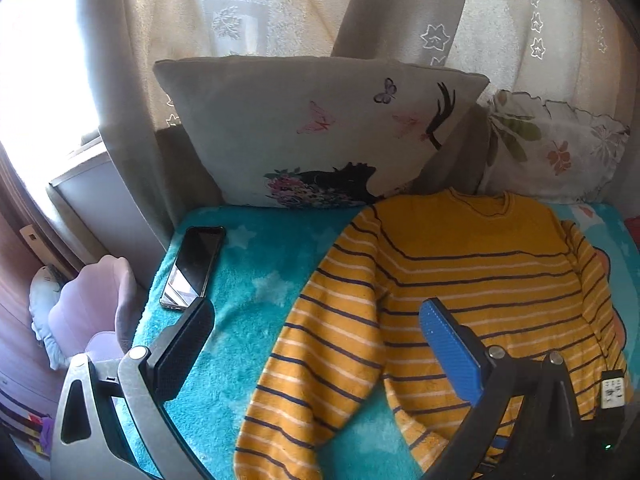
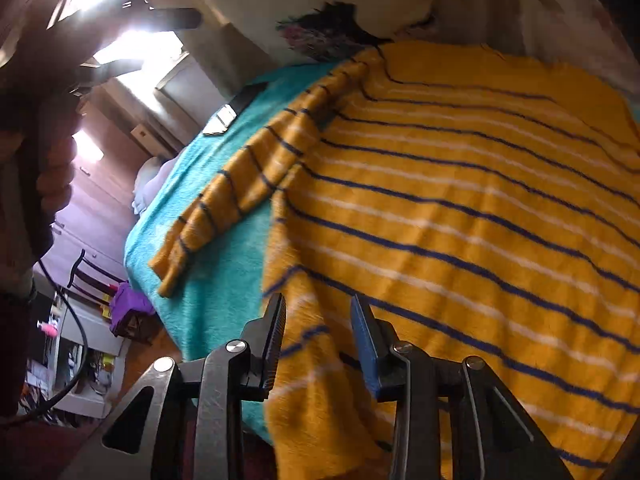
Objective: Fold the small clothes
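Sweater lies flat and unfolded on the bed, ahead of the wide, empty left tongs; folding not begun. Right view: right tongs, narrowly parted, straddle its near hem; grip uncertain. Sleeves remain spread.

Open turquoise blanket left of the striped sweater; I can pass there. Phone lies near the bed's left edge, beside that lane. Butterfly pillow and floral pillow wall off the far side. Left sleeve angles across the blanket, splitting the gap.
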Action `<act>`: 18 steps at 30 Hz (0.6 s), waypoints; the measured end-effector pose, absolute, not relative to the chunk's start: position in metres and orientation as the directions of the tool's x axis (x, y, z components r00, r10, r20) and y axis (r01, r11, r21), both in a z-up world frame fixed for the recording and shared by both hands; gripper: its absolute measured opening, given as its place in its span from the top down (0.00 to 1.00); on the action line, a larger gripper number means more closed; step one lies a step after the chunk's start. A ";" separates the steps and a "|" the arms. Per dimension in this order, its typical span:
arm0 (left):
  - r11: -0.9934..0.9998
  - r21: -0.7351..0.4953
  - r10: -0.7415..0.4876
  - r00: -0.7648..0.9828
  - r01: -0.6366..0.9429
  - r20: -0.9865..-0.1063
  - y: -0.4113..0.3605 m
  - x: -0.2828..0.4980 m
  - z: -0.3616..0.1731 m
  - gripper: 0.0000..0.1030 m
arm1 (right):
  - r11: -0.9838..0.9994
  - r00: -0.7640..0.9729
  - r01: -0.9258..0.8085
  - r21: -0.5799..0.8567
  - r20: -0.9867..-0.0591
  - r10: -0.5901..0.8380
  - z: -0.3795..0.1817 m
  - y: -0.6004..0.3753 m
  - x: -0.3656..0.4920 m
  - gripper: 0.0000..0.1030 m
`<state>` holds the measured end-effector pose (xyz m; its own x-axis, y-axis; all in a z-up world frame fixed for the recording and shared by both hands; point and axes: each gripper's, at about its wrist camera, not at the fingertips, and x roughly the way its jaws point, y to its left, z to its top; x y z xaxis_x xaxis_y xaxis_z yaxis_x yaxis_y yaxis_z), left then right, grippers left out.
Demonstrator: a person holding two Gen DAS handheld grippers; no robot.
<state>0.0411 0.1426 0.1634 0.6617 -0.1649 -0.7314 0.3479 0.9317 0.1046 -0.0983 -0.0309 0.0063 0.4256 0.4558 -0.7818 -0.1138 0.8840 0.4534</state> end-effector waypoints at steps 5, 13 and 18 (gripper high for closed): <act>0.934 0.101 -0.161 0.657 0.342 -0.737 0.133 0.037 0.167 0.01 | 0.711 0.183 -0.437 0.550 -0.720 0.669 0.007 0.062 -0.103 0.63; 0.949 0.117 -0.115 0.665 0.293 -0.738 0.130 0.026 0.172 0.01 | 0.637 0.111 -0.556 0.535 -0.711 0.694 0.015 0.078 -0.124 0.36; 0.955 0.063 -0.138 0.622 0.290 -0.771 0.116 0.008 0.154 0.01 | 0.802 0.325 -0.396 0.448 -0.748 0.578 0.034 -0.009 -0.153 0.36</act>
